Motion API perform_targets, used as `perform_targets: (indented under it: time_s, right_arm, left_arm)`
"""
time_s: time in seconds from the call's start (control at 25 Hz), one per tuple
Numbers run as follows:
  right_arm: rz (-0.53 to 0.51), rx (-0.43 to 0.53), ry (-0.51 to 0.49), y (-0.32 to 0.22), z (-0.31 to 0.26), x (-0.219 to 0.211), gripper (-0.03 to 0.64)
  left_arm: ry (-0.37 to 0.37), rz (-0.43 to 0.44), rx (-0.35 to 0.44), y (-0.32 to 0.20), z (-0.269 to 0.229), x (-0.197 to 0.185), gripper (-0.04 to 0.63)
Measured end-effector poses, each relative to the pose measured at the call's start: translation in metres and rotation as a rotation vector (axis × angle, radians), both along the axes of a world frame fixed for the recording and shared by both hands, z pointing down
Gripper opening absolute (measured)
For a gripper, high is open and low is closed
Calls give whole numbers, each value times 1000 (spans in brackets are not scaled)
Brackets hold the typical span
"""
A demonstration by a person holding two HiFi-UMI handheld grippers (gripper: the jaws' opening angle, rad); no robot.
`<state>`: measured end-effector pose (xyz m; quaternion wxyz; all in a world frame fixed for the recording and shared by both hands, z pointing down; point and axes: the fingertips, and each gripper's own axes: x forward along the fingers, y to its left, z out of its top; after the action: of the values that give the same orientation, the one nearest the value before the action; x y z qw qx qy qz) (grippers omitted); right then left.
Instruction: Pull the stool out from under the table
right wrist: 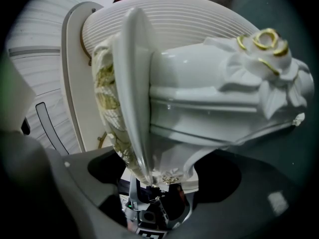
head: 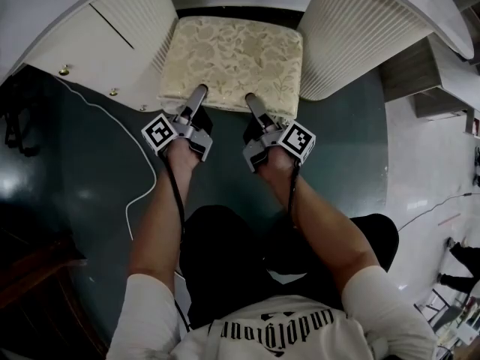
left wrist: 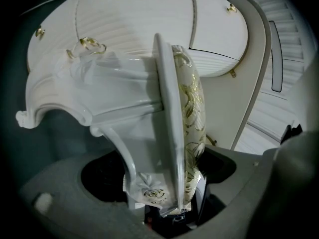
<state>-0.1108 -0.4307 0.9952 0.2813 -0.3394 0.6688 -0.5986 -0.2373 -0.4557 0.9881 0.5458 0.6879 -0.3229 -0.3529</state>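
stool (head: 236,55), tucked under the counter (head: 124,17), is judged heavy, rigid and soft-topped, so its firm front seat edge is clamped by the left gripper (head: 199,92) and right gripper (head: 252,100), jaws spread wide.

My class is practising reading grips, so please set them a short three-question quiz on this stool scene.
1. True or false: only the left gripper holds the stool.
2. What do the right gripper's jaws close on? A: the seat's near edge; B: a stool leg; C: a drawer knob.
3. What flanks the stool on both sides?
Key: 1 false; 2 A; 3 the table's two white ribbed pedestals.
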Motion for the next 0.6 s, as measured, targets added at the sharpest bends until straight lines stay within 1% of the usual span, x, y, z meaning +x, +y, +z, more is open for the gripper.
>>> perform_targets:
  time_s: [0.12, 0.32, 0.6]
  right_arm:
    - [-14, 8, -11, -1, 2, -2, 416]
    - [-38, 40, 2, -2, 7, -1, 416]
    - [-90, 26, -2, -3, 8, 0, 417]
  left_arm:
    - [13, 18, -6, 1, 2, 1, 445]
    - [24, 42, 14, 2, 9, 3, 446]
    - [21, 41, -15, 6, 10, 4, 446]
